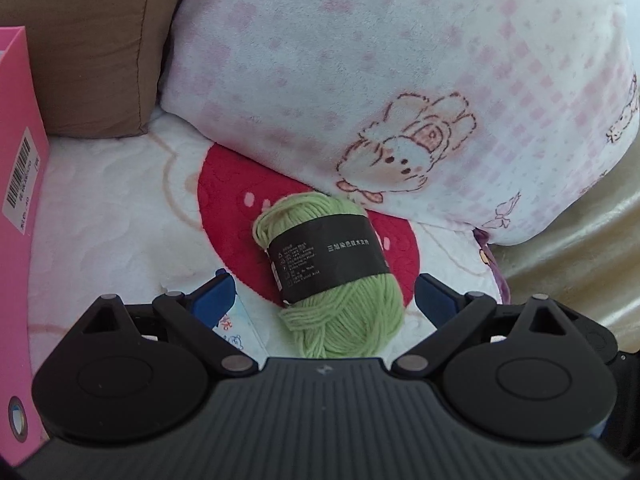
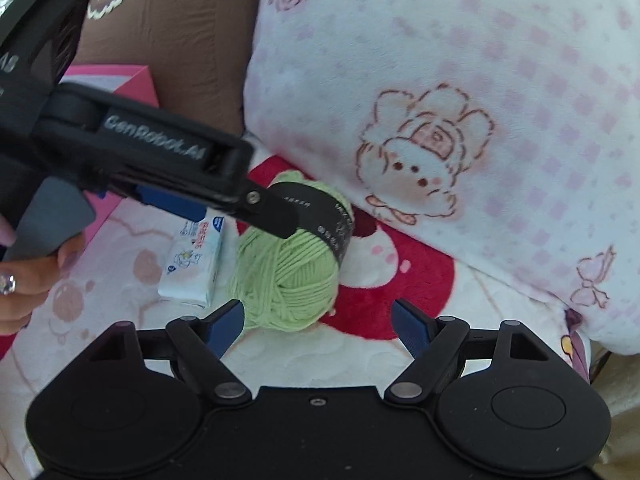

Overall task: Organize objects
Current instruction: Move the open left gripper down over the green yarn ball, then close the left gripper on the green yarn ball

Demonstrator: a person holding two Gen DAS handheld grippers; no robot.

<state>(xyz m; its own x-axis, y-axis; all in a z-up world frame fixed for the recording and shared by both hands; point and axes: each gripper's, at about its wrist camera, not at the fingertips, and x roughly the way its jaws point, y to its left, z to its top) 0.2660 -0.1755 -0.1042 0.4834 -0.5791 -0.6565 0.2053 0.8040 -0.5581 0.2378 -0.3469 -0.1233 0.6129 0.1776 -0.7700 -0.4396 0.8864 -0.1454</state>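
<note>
Straddling a Green Yarn Ball on a Plush Blanket

Seen from the left wrist camera, the left gripper (image 1: 325, 294) is wide open and holds nothing. Its blue-padded fingers (image 1: 218, 292) stand on either side of a light green yarn ball with a black paper band (image 1: 328, 272), not touching it. The yarn lies on a white plush blanket with a red patch (image 1: 120, 216). At 12 o'clock from the yarn leans a white and pink checked cushion with a bunny drawing (image 1: 400, 100). At 9 o'clock stands a pink cardboard box with a barcode label (image 1: 20, 200), and behind it, at 11 o'clock, a brown pillow (image 1: 92, 40).

Seen from the right wrist camera, the right gripper (image 2: 319, 322) is also wide open and empty. The same yarn ball (image 2: 284, 276) lies at 11 o'clock from its fingers, just beside the left blue pad. The left gripper (image 2: 276, 216) reaches in from 10 o'clock above the yarn, held by a hand (image 2: 24, 280). A small white tissue pack with blue print (image 2: 192, 268) lies at 9 o'clock from the yarn, near it.
</note>
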